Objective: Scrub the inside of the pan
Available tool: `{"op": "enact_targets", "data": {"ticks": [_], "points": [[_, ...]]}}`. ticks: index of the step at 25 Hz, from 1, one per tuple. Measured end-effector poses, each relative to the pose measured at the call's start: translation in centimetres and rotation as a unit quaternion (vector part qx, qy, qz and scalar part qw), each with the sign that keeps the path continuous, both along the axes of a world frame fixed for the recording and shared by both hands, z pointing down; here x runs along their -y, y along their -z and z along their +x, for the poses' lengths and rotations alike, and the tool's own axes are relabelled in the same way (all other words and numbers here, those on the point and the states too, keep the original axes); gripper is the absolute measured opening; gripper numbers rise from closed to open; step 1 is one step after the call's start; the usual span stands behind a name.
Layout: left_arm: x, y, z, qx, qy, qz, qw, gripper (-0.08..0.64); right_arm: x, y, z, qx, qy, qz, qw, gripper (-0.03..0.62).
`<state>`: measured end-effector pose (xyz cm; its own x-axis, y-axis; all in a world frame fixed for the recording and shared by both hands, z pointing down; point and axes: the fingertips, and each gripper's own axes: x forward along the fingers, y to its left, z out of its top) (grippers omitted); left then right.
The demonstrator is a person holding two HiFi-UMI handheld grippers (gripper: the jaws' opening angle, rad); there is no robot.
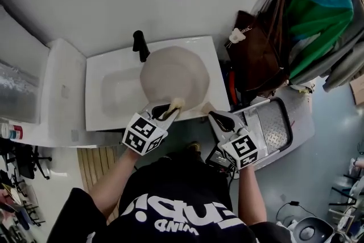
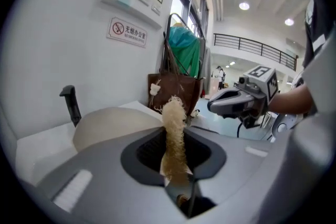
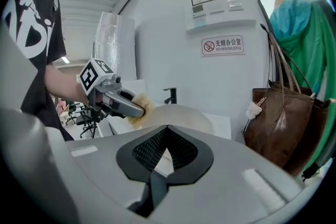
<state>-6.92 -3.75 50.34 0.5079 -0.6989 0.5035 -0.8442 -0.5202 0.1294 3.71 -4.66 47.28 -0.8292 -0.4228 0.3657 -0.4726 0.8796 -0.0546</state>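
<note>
The pan point(image 1: 175, 77) sits in the sink point(image 1: 108, 74), centre of frame, and from here it seems to show its rounded back. The left gripper point(image 1: 166, 110) is clamped on a fibrous scrubber point(image 1: 175, 103) at the pan's near edge. The right gripper point(image 1: 215, 116) is closed, apparently pinching the pan's handle tip. With so thin a hold, I'd worry that scrubbing pressure twists the pan loose, or that the floppy scrubber folds and slips out.

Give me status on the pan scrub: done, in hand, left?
Done: nothing visibly; the pan sits in the sink, no suds showing. In hand: left gripper jaws clamp a fibrous scrubber near the pan's rim; right gripper jaws shut, nothing clearly between them. Left: probably all the scrubbing inside.
</note>
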Motion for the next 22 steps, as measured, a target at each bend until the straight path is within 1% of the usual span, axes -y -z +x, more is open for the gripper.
{"op": "enact_targets", "data": {"ticks": [3,6,9,12,14,18,22], "points": [[-1.8,2.0,-0.2,-0.015,0.006,0.043,0.9989,0.061,-1.8,2.1,-0.3,0.047,-0.033,0.016,0.998,0.009],[-3.7,4.0,-0.4,-0.031,0.011,0.088,0.9955,0.062,-3.8,4.3,0.1,0.081,-0.074,0.04,0.993,0.009],[-5.3,6.4,-0.4,-0.047,0.013,0.141,0.9888,0.063,-5.4,5.9,0.8,0.107,-0.109,0.057,0.987,0.009],[-6.8,8.0,0.1,-0.053,0.011,0.183,0.9816,0.063,-6.8,6.2,1.6,0.116,-0.131,0.062,0.983,0.009],[-7.9,8.2,0.3,-0.055,0.012,0.2,0.9782,0.063,-7.5,6.2,2.0,0.117,-0.14,0.063,0.981,0.009],[-9.5,8.3,0.3,-0.064,0.022,0.221,0.9728,0.063,-8.5,6.4,2.6,0.123,-0.153,0.069,0.978,0.009],[-10.4,8.4,0.2,-0.064,0.029,0.227,0.9714,0.063,-9.2,6.6,3.3,0.123,-0.16,0.077,0.976,0.009]]}}
